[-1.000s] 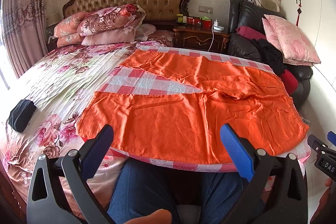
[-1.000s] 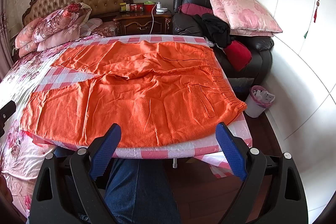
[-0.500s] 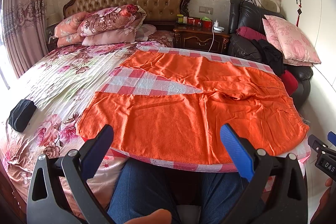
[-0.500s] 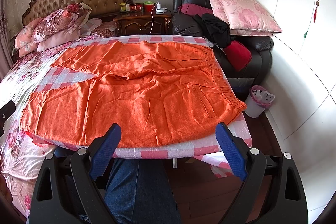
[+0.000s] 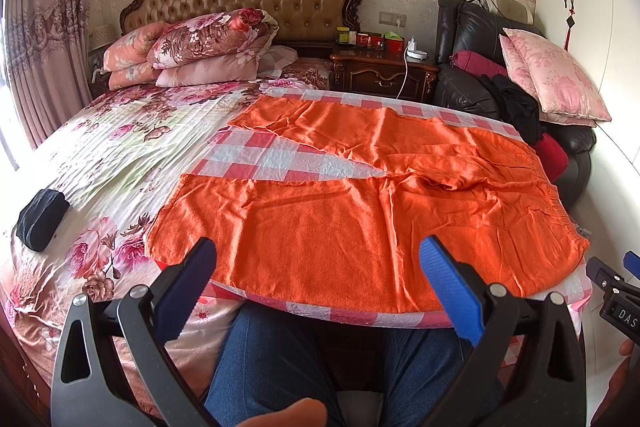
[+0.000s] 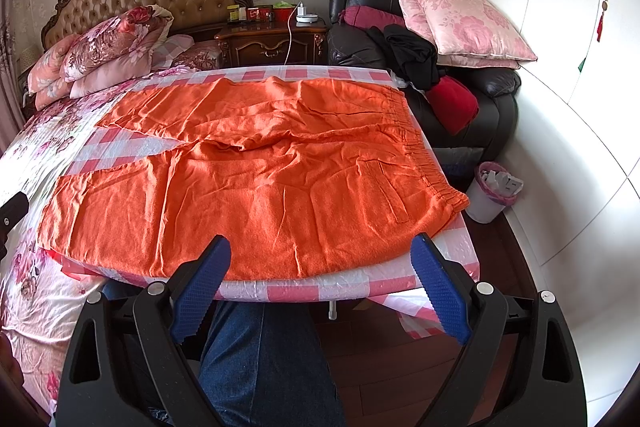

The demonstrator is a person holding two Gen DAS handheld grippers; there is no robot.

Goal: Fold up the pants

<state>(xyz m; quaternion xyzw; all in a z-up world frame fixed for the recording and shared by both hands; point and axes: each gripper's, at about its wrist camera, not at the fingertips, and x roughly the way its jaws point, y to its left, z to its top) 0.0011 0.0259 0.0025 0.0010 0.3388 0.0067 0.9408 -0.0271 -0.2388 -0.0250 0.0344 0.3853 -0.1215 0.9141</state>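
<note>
Orange pants (image 5: 360, 211) (image 6: 256, 183) lie spread flat on a red-and-white checked cloth (image 5: 276, 159) (image 6: 304, 291) over the bed corner. Their waistband is at the right and the two legs point left with a gap between them. My left gripper (image 5: 318, 275) hovers open just short of the near leg's front edge, nothing between its blue fingers (image 5: 448, 287). Over the near edge by the waistband, my right gripper (image 6: 320, 275) is held open too and holds nothing. In the left wrist view, part of the right gripper shows at the right edge.
A person's legs in blue jeans (image 5: 276, 363) (image 6: 264, 359) are below the bed edge. A black bundle (image 5: 42, 213) lies on the floral bedspread at left. Pillows, a nightstand (image 6: 272, 43), a black armchair with cushions (image 6: 460, 15) and a small bin (image 6: 494, 191) stand beyond and to the right.
</note>
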